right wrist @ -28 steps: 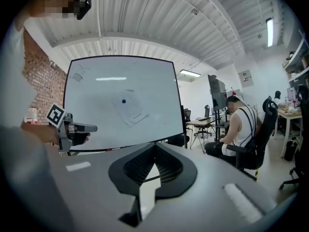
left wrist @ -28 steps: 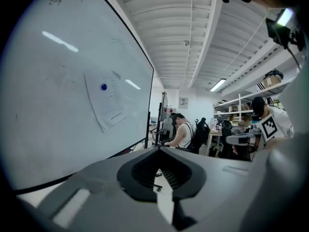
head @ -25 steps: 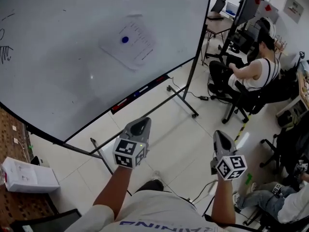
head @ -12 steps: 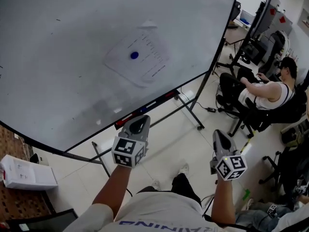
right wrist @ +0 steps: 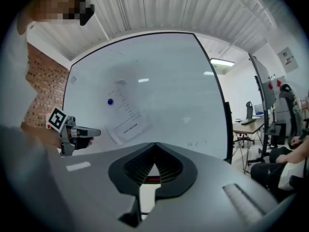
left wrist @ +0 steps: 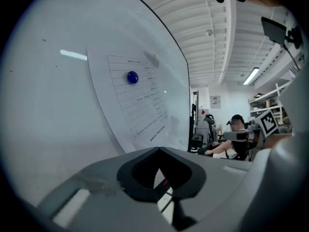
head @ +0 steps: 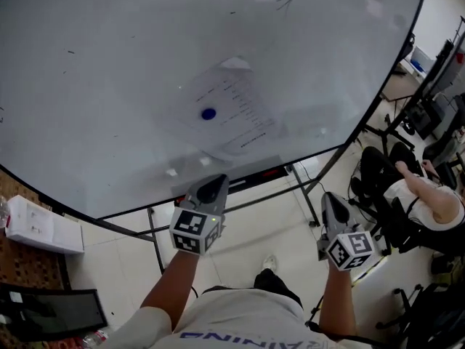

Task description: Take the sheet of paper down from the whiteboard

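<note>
The sheet of paper (head: 234, 115) hangs on the whiteboard (head: 102, 78), pinned by a blue magnet (head: 208, 113). It lies ahead of and above both pairs of fingers, well apart from them. The left gripper (head: 211, 187) is clenched on nothing, and so is the right gripper (head: 329, 203). The step in hand appears to be the approach. The next move likely calls for parting the jaws, reaching the magnet, and securing a free sheet edge so the paper does not drop.
</note>
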`<state>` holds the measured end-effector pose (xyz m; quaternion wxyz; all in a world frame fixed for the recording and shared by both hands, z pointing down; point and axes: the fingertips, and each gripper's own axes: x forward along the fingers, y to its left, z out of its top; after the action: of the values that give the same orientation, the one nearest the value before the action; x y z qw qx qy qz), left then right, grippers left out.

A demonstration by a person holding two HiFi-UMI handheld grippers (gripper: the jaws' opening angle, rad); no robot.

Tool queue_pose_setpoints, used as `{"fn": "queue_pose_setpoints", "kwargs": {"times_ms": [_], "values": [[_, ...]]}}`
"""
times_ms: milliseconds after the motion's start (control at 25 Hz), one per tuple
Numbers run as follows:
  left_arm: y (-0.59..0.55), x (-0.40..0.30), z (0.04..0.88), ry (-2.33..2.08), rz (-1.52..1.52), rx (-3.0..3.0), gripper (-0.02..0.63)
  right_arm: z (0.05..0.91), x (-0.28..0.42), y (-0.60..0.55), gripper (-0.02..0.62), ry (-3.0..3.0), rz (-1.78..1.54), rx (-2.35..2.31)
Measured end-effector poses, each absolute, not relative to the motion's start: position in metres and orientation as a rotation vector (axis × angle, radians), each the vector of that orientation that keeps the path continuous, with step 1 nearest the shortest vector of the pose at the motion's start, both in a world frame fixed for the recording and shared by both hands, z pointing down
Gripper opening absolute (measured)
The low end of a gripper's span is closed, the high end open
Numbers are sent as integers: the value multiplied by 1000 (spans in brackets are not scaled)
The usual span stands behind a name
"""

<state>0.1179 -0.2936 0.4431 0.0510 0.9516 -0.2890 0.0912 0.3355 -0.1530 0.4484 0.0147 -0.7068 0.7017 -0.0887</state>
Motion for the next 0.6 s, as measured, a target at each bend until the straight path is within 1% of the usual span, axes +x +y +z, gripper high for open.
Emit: {"fn": "queue_pose_setpoints", "kwargs": {"times_ms": [160, 280, 440, 600], "values": [[-316, 130, 426, -1077, 254, 2854, 4, 436, 361, -206, 6, 2330, -257, -2050], [-327, 125, 408, -1265, 251, 2816, 3, 421, 365, -242, 6, 2439, -223, -1913], [-340, 104, 378, -1519, 265, 2767, 4, 398, 348, -282, 6, 2541, -169, -1728], [-341, 92, 343, -1684, 277, 2802, 4, 379, 323, -303, 6, 2597, -123, -1592]]}}
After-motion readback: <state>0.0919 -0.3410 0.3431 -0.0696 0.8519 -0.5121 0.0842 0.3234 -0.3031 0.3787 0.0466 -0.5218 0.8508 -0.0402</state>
